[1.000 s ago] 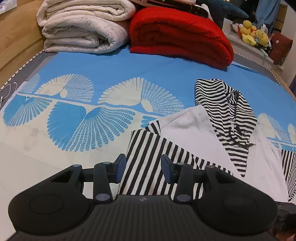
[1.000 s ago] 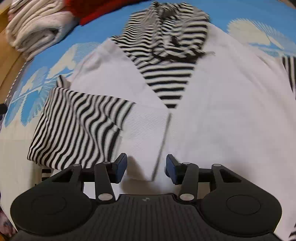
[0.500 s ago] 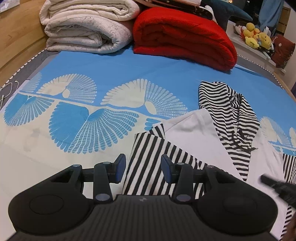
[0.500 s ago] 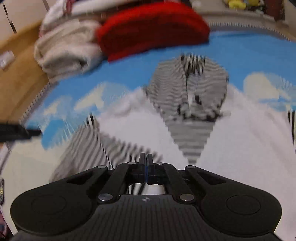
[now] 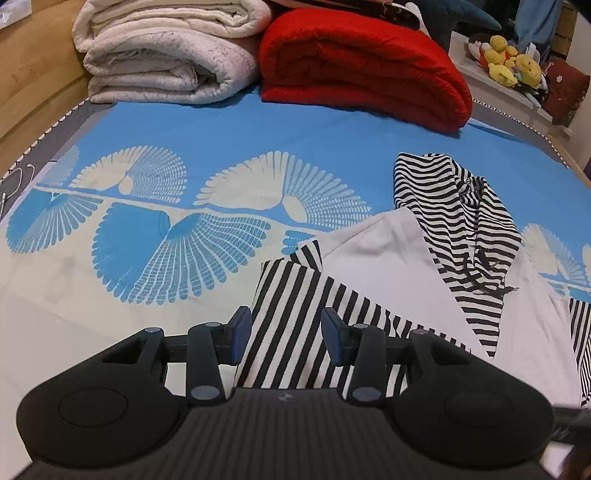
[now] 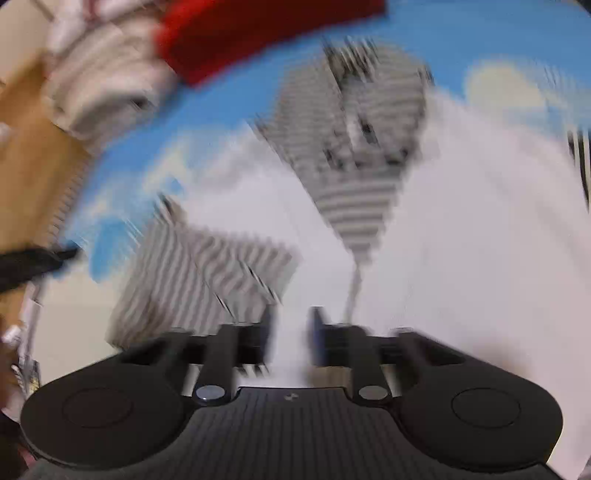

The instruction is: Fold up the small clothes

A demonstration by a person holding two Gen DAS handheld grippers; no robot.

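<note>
Flat white hoodie, striped folded sleeve

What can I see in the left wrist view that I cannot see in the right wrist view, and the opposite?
Only the left wrist view shows the yellow plush toys on a shelf at the far right, and the left tongs, open above the striped sleeve. It is sharp.

Only the right wrist view, which is blurred, shows the right tongs, their jaws opening over white cloth, and more of the garment's right half.

Both show the white garment with striped hood, the red blanket, the cream blanket and the blue sheet.
</note>
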